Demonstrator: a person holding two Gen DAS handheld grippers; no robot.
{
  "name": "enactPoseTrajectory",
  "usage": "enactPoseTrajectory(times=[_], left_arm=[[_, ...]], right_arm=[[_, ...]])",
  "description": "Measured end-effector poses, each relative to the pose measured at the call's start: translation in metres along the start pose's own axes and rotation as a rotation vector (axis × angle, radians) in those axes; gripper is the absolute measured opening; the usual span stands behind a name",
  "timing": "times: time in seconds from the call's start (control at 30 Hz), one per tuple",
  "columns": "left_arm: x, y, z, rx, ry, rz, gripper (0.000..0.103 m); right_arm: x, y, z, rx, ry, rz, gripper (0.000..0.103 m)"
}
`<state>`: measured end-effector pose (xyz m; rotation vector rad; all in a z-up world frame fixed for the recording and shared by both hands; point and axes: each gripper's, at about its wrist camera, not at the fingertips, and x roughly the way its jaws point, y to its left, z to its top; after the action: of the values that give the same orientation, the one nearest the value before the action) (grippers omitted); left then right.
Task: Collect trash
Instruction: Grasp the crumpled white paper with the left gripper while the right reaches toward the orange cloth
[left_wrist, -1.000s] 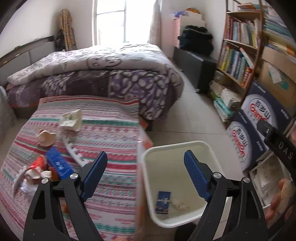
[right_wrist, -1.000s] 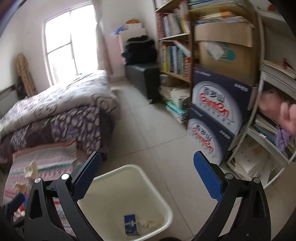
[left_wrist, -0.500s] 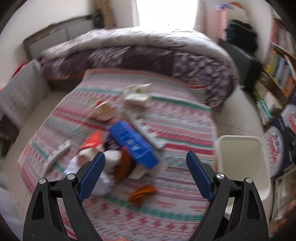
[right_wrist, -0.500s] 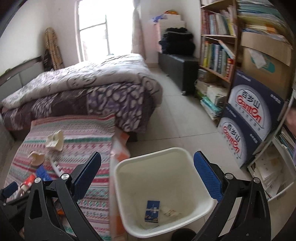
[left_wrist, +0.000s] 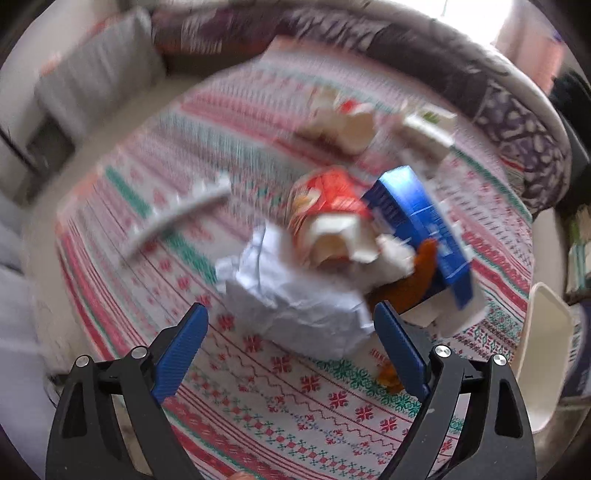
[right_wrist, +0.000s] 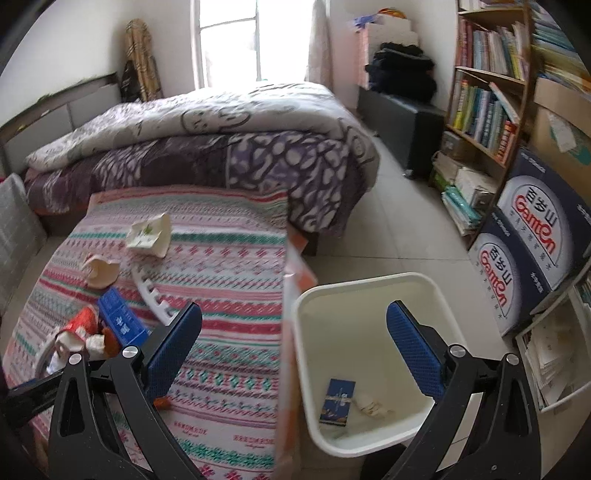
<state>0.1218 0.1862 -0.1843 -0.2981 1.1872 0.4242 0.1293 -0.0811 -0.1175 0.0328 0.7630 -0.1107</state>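
Having swung away from the bin (left_wrist: 543, 354), I am spreading my left gripper (left_wrist: 291, 332), nothing pinched yet, around the crumpled white paper (left_wrist: 291, 295) at twelve o'clock, lining up the next pickup.

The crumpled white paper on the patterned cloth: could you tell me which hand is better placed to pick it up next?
Left. Its tongs are opening just short of the crumpled white paper, empty, while the right tongs hang open over the bin.

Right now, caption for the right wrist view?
Empty open right tongs above white bin holding a blue packet; trash pile waits on patterned blanket.
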Motion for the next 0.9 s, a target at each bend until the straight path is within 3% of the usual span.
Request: enactPoseTrajectory(times=[0.13,0.2,0.3,0.43,0.6,0.73,0.9], left_arm=[[0.025,0.016,0.005,-0.110,0.071,-0.122,0.088],[0.033,0.020,0.006,-0.139,0.093,-0.146,0.088],[0.042,0.028,0.003,-0.190,0.150,-0.223,0.072],[0.036,0.039,0.000,-0.192,0.162,-0.278,0.056],[0.014,0.066,-0.001,-0.183,0.120,-0.282,0.053],[-0.009,0.087,0.005,-0.157,0.016,-0.226,0.053],[-0.025,0.113,0.013,-0.140,-0.075,-0.171,0.053]], right_arm=[[0.007,0.015,-0.009,-0.054,0.050,0.019,0.096],[0.013,0.022,-0.013,-0.065,0.083,0.035,0.096],[0.019,0.029,-0.015,-0.065,0.118,0.054,0.096],[0.030,0.043,-0.022,-0.077,0.195,0.097,0.096],[0.041,0.071,-0.042,-0.151,0.307,0.154,0.096],[0.045,0.098,-0.060,-0.200,0.374,0.209,0.096],[0.044,0.126,-0.079,-0.252,0.380,0.206,0.094]])
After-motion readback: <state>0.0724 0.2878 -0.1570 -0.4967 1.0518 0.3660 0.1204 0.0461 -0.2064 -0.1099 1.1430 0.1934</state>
